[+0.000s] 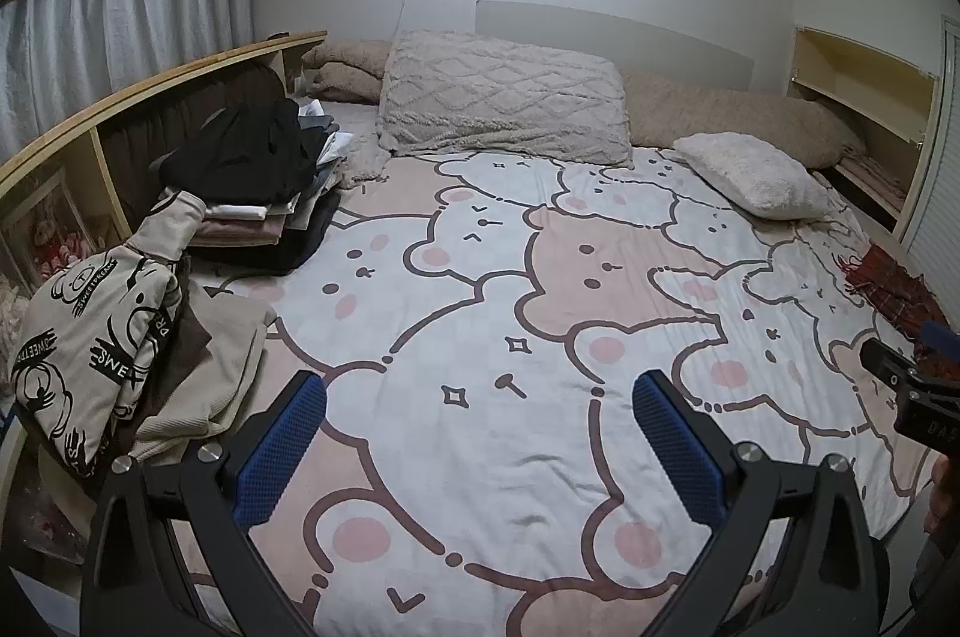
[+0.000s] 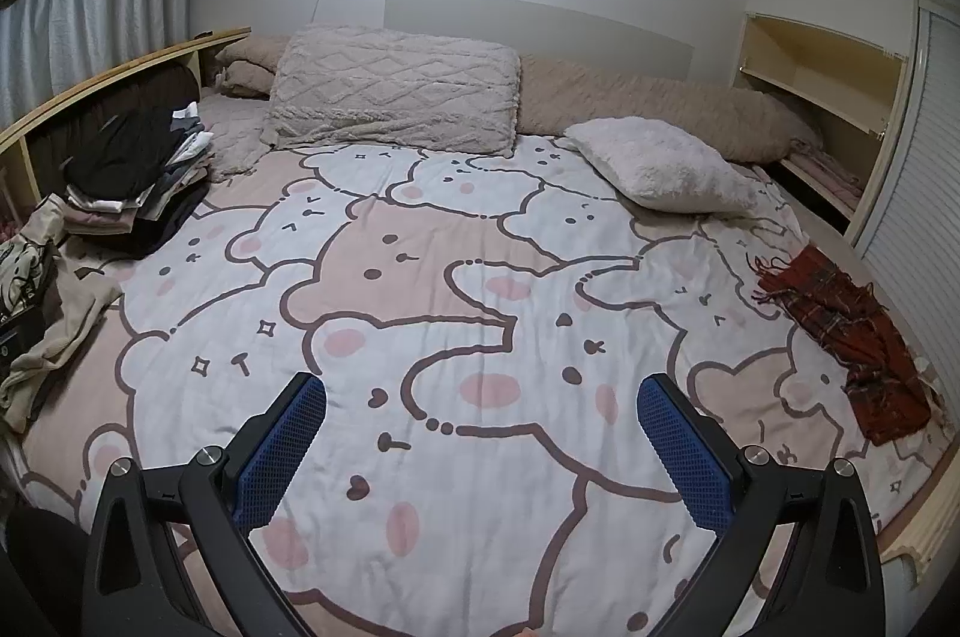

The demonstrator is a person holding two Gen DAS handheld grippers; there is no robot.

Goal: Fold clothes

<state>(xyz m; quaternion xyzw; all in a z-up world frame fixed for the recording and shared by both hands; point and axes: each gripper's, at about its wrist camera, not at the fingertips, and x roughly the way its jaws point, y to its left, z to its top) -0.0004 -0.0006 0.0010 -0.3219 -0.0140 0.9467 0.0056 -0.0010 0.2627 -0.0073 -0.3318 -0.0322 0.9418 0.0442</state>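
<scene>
My left gripper is open and empty above the bear-print bedspread. My right gripper is open and empty above the same bedspread; part of it shows at the right edge of the left wrist view. A pile of unfolded clothes with a beige printed garment lies at the bed's left edge, left of my left gripper; it also shows at the far left in the right wrist view. A stack of folded clothes topped by a black garment sits behind it. A red plaid scarf lies on the right side.
A large knitted pillow and a small fluffy pillow lie at the head of the bed. A wooden shelf runs along the left side under a curtain. A cabinet stands at the right.
</scene>
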